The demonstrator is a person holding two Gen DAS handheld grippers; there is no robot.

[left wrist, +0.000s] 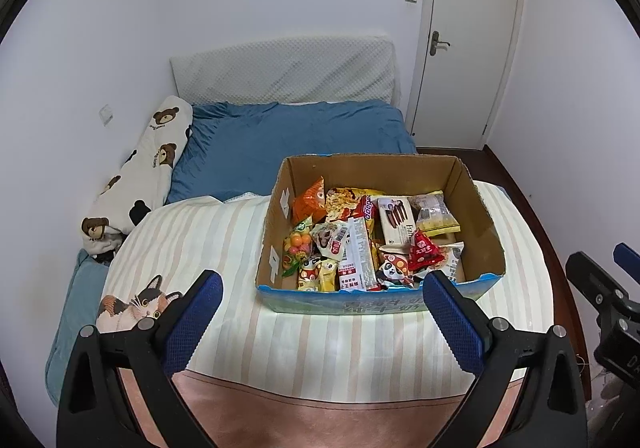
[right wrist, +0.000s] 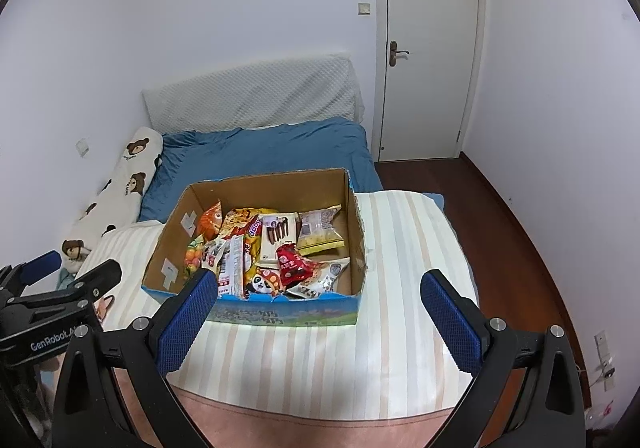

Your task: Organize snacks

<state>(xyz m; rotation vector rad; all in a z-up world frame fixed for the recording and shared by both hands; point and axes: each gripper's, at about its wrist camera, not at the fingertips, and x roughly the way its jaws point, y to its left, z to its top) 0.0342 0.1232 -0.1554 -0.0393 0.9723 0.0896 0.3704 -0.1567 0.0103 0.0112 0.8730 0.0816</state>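
An open cardboard box (left wrist: 478, 208) with a blue printed front sits on a striped blanket on the bed; it also shows in the right wrist view (right wrist: 176, 224). It holds several snack packets, among them a red triangular packet (left wrist: 425, 253) (right wrist: 294, 264), an orange packet (left wrist: 310, 200) and a chocolate-stick packet (right wrist: 276, 236). My left gripper (left wrist: 322, 288) is open and empty, just in front of the box's near wall. My right gripper (right wrist: 318, 286) is open and empty at the box's near wall.
The striped blanket (left wrist: 208, 240) covers the near bed, with a cat print (left wrist: 140, 304) at left. A blue duvet (left wrist: 288, 136), a bear-print bolster (left wrist: 148, 168) and a white headboard cushion (left wrist: 280, 72) lie beyond. A door (right wrist: 432, 48) and wooden floor (right wrist: 520, 232) are at right.
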